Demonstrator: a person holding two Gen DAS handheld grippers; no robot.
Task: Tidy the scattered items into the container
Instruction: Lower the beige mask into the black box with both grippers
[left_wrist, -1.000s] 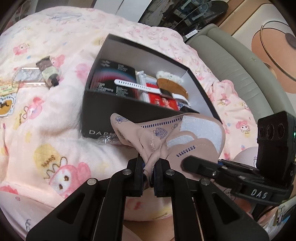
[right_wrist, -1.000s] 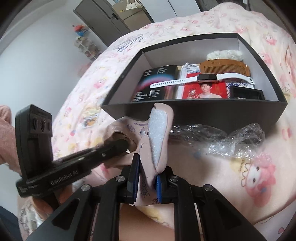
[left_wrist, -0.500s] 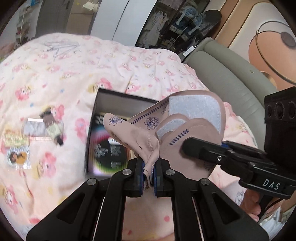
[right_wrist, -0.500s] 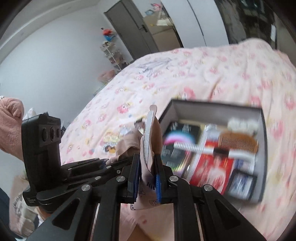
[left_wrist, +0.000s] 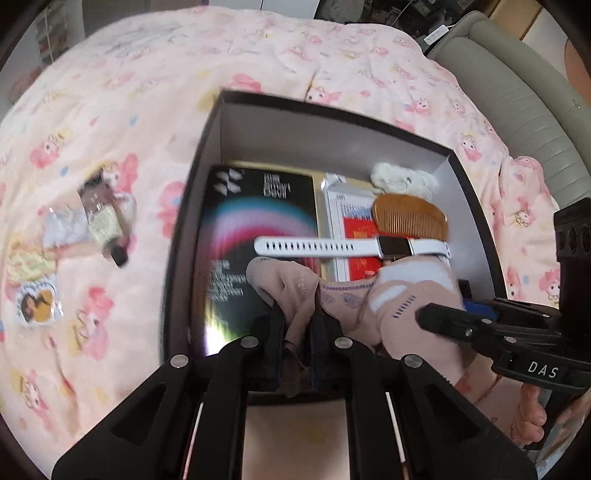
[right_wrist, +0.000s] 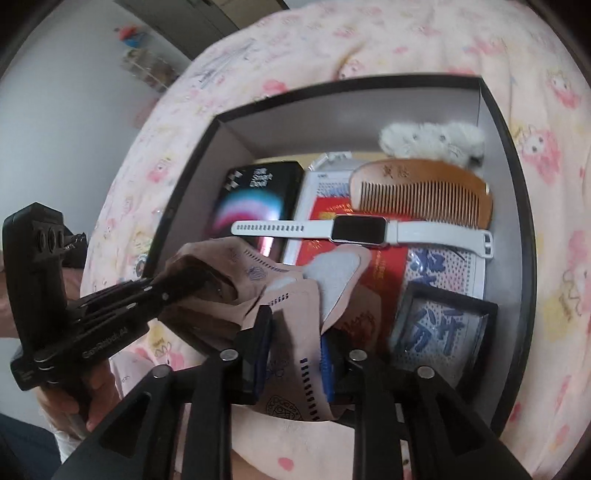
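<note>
Pink cloth (left_wrist: 402, 314) now hangs over the black box (left_wrist: 332, 133), no longer in front of it.
Left gripper (left_wrist: 297, 332) and right gripper (right_wrist: 291, 354) jaws are opening, cloth between them.

On the bedspread (left_wrist: 155, 122) stands the box (left_wrist: 332, 122), and in it the watch (right_wrist: 358, 229) lies across a booklet (left_wrist: 258, 221) and a packet (right_wrist: 376, 262), the comb (right_wrist: 421, 192) behind it, the folded cloth (right_wrist: 295, 295) before it; left of the box lies a tube (left_wrist: 101, 218).
</note>
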